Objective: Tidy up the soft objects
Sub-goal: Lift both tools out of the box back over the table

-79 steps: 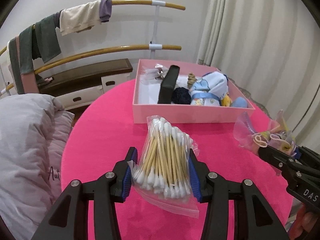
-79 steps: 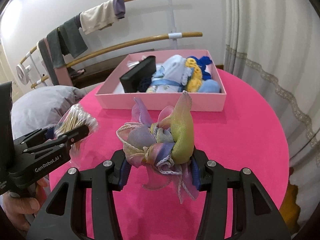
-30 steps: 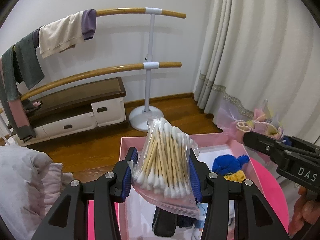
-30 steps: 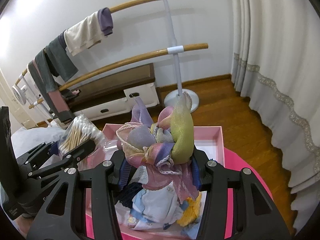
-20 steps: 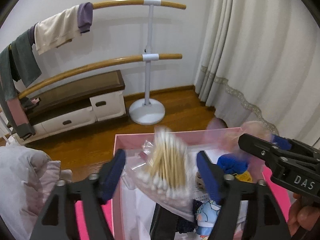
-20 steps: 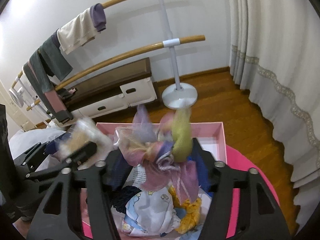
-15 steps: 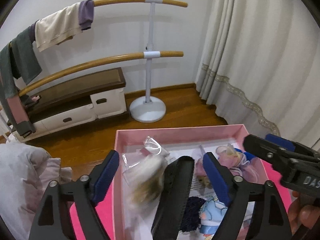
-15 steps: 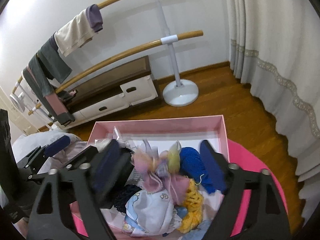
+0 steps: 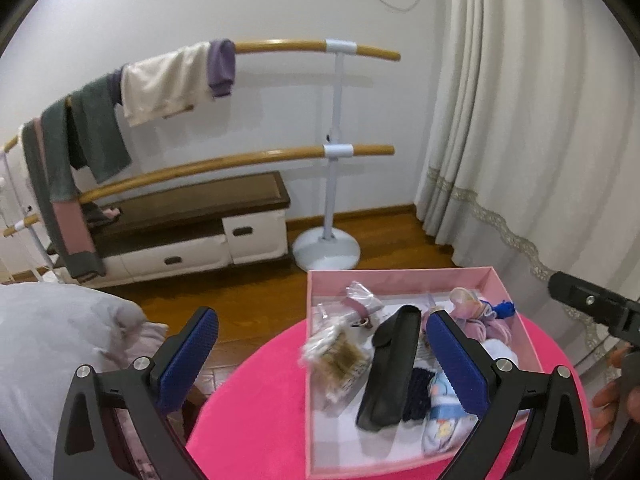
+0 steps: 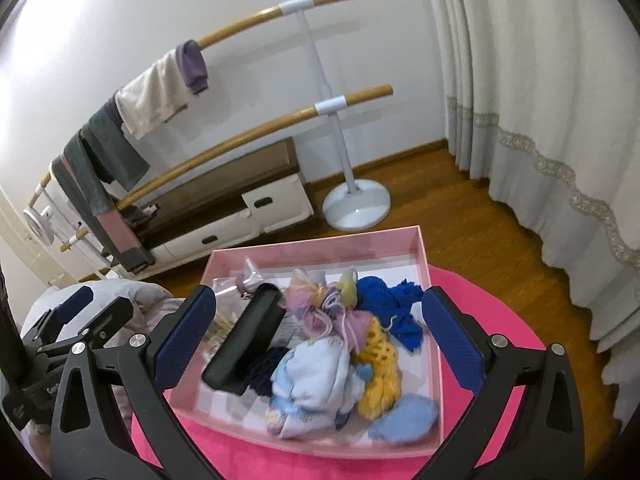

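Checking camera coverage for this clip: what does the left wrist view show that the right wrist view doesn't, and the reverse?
Only the left wrist view shows the bag of cotton swabs clearly, lying blurred at the box's left side; in the right view it is mostly hidden.

Only the right wrist view shows the yellow knit piece, the light blue soft item and the whole blue knit piece.

Both show the pink box, the black case, the pastel ribbon bundle and both grippers open and empty.
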Available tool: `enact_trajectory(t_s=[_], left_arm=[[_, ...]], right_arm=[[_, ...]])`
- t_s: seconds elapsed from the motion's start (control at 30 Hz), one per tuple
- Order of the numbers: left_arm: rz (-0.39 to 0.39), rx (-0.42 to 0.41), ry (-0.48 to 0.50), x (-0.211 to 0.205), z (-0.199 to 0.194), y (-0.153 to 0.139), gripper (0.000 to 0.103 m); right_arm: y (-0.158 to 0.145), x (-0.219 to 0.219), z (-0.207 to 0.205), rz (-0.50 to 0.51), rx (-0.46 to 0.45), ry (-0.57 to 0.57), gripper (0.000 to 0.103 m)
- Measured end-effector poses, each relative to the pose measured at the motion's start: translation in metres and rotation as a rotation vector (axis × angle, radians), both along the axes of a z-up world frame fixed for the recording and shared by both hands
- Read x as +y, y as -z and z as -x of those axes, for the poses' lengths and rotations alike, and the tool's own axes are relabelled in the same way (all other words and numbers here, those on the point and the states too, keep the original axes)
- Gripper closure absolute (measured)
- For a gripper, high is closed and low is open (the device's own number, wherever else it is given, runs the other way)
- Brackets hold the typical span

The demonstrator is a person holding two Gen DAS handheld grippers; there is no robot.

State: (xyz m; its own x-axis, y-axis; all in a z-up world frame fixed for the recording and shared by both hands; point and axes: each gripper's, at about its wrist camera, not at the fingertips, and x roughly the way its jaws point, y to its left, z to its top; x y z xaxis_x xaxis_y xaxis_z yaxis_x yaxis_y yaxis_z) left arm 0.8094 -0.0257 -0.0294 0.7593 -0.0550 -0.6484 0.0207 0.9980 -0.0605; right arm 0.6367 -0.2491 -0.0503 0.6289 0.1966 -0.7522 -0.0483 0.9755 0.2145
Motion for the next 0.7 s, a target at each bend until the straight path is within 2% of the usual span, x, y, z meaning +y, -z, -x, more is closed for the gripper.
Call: enact_trajectory(t_s=[0.33, 0.57, 0.7], left_arm=[[-0.052, -0.138, -0.024, -0.003, 0.169, -0.015, 0.000], [-0.005, -0.186, -0.031, -0.002, 0.280, -0.015, 0.000], [0.027, -0.202, -0.040, 0.001, 0.337, -0.019, 0.000]], right_arm=[[-0.049, 0.017, 0.105, 0.041, -0.118, 0.000, 0.000], [-0.069, 0.030, 0.199, 0.068, -0.208, 0.004, 0.000], [-0.073, 0.033, 0.239, 0.105, -0.235, 0.022, 0.000]])
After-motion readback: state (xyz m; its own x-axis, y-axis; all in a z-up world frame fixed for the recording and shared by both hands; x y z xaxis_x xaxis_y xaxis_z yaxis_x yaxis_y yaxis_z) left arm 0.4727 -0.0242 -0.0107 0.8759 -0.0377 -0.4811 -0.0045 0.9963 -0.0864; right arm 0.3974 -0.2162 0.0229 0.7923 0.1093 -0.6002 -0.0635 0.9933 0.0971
